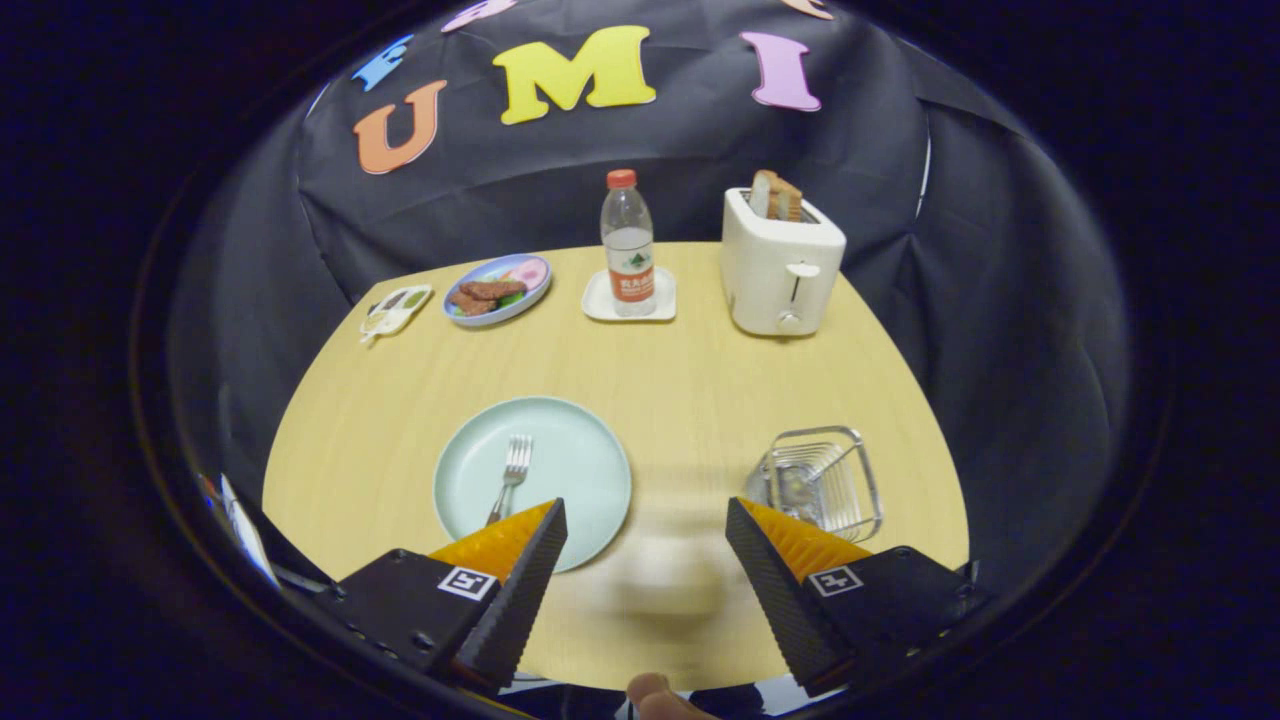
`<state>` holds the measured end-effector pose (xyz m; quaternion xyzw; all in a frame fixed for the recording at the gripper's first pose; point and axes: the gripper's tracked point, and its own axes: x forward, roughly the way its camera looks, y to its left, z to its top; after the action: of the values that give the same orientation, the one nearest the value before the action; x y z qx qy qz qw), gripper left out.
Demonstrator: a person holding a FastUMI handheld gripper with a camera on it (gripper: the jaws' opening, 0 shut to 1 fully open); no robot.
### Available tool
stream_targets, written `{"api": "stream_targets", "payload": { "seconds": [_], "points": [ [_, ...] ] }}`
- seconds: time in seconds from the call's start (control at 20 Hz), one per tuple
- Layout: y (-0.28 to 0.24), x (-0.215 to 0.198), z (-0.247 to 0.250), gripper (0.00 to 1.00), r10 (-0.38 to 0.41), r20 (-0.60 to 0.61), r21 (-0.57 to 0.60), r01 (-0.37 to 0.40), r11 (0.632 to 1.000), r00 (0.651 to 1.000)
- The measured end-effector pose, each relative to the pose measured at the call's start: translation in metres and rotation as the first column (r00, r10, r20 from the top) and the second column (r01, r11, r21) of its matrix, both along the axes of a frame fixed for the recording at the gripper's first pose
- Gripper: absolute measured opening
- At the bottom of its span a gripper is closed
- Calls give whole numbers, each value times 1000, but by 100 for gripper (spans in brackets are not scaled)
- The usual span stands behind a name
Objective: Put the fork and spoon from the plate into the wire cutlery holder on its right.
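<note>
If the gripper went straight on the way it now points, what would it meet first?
Probably bare table: the open gripper aims between the plate holding the fork and the wire holder. Farther on stands the bottle; depth is unclear.

The hand-held two-finger gripper (646,550) has two wedge-shaped fingers (520,590) whose inner faces carry a fine ribbed texture; each finger sits on a black, boxy mount; on top of every mount there is one small square marker, white with a black pattern; a few small round screws show on the left mount, at the lower left of the frame; the fingers stand wide apart with nothing between them; a bare fingertip (655,695) of the person shows at the bottom centre.
</note>
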<state>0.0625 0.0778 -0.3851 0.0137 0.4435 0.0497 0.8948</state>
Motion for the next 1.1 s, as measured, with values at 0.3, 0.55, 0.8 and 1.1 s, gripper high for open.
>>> {"api": "stream_targets", "payload": {
  "seconds": [0.3, 0.55, 0.8, 1.1],
  "points": [
    [54, -7, -26, 97, 31, -65, -3, -31, 1000, 997],
    [87, -17, -46, 97, 19, -101, 17, -18, 1000, 995],
    [118, -19, -65, 95, -7, -78, 39, 10, 999, 997],
    [131, -17, -95, 58, -59, -106, 10, 60, 998, 993]
  ]
}}
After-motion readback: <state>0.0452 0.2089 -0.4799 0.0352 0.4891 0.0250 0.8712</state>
